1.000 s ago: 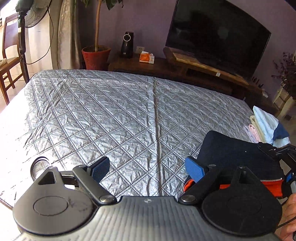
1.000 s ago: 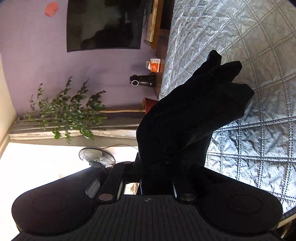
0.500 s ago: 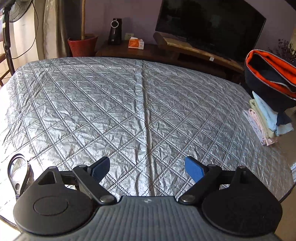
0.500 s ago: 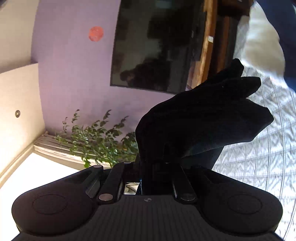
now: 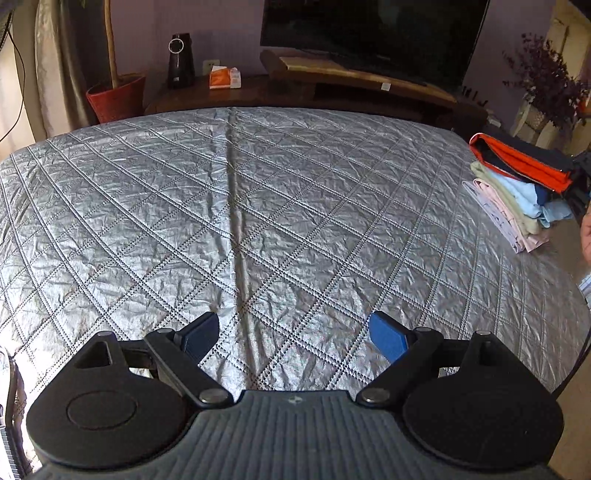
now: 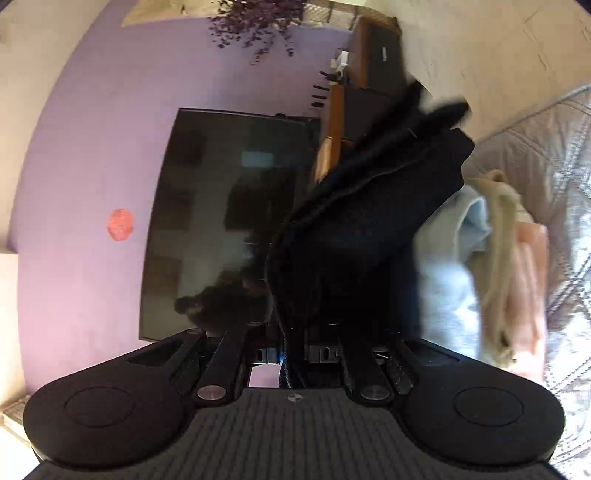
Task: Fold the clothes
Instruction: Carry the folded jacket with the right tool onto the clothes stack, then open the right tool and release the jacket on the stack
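Note:
My left gripper (image 5: pixel 291 332) hangs open and empty over the silver quilted bed cover (image 5: pixel 258 203). At the bed's right edge lies a stack of folded clothes (image 5: pixel 517 206) in pale blue, beige and pink. A folded dark garment with an orange lining (image 5: pixel 517 166) lies on top of it. In the right wrist view, which is rolled sideways, my right gripper (image 6: pixel 295 343) is shut on that dark garment (image 6: pixel 369 221). The garment presses against the pale stack (image 6: pixel 443 280). The fabric hides the right gripper's pads.
Beyond the bed stand a wooden TV bench (image 5: pixel 362 79) with a large TV (image 5: pixel 369 33), a tissue box (image 5: pixel 224 77), a black speaker (image 5: pixel 181 61) and a red plant pot (image 5: pixel 116 98). A person's hand (image 5: pixel 586 236) shows at the right edge.
My right gripper carried the dark garment from the bed's near side across to the right and onto the stack. The left gripper sank closer to the cover, still open.

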Available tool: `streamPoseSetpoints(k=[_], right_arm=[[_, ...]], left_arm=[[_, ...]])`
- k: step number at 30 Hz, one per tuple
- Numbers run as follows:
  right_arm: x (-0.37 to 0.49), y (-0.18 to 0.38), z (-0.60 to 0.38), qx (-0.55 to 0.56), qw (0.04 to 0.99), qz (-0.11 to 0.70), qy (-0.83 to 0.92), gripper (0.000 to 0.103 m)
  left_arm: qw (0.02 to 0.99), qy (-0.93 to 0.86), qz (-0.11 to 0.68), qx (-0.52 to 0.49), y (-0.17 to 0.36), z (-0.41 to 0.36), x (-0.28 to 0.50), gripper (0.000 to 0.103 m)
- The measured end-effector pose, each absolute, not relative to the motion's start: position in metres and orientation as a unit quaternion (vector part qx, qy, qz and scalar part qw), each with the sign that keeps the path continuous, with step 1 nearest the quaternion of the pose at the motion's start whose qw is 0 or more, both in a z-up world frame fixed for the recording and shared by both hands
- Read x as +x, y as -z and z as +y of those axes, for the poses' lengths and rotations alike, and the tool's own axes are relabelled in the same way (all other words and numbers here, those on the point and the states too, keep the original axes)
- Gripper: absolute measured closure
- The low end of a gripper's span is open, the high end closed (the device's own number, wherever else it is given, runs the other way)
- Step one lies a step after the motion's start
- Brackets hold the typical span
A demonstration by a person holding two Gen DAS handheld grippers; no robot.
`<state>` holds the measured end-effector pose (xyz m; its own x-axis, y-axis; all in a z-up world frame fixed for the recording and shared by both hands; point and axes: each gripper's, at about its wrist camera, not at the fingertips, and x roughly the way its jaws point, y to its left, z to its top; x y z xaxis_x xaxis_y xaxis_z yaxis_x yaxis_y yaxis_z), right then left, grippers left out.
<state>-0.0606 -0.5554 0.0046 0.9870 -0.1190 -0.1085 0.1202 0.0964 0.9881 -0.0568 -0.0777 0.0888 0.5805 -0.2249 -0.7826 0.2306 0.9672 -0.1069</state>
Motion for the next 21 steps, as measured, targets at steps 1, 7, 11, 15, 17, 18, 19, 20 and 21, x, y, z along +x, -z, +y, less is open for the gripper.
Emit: streamPoseSetpoints(k=[1,7,11,15,17,18,19,20,21], right_arm=[[-0.060,-0.003,-0.556,0.658,0.748,0.013,0.086,0.092],[-0.054,-0.020,-0.560,0.579,0.800,0.089,0.128,0.050],[-0.067,-0.038,-0.567,0.540,0.819,0.122,0.152,0.047],[-0.096,-0.063,-0.554,0.422,0.861,0.183,0.215,0.025],[-0.105,-0.069,-0.547,0.375,0.873,0.212,0.229,0.024],[-0.108,-0.076,-0.545,0.359,0.875,0.219,0.238,0.024],[-0.112,-0.081,-0.541,0.352,0.878,0.216,0.240,0.024],[-0.115,-0.086,-0.537,0.347,0.881,0.213,0.241,0.022],[-0.115,-0.089,-0.538,0.350,0.885,0.208,0.225,0.021]], left_arm=[[0.888,0.131,0.441,0.006,-0.087,-0.080,-0.056,0.016],[0.881,0.142,0.451,0.002,-0.082,-0.093,-0.050,0.016],[0.881,0.155,0.446,0.004,-0.091,-0.099,-0.055,0.012],[0.881,0.162,0.444,0.006,-0.101,-0.103,-0.060,0.008],[0.882,0.166,0.441,0.004,-0.107,-0.105,-0.064,0.008],[0.882,0.168,0.440,0.003,-0.110,-0.106,-0.066,0.007],[0.882,0.171,0.438,0.002,-0.114,-0.107,-0.068,0.006],[0.883,0.174,0.436,0.002,-0.118,-0.108,-0.071,0.004],[0.884,0.177,0.434,0.003,-0.122,-0.110,-0.075,0.003]])
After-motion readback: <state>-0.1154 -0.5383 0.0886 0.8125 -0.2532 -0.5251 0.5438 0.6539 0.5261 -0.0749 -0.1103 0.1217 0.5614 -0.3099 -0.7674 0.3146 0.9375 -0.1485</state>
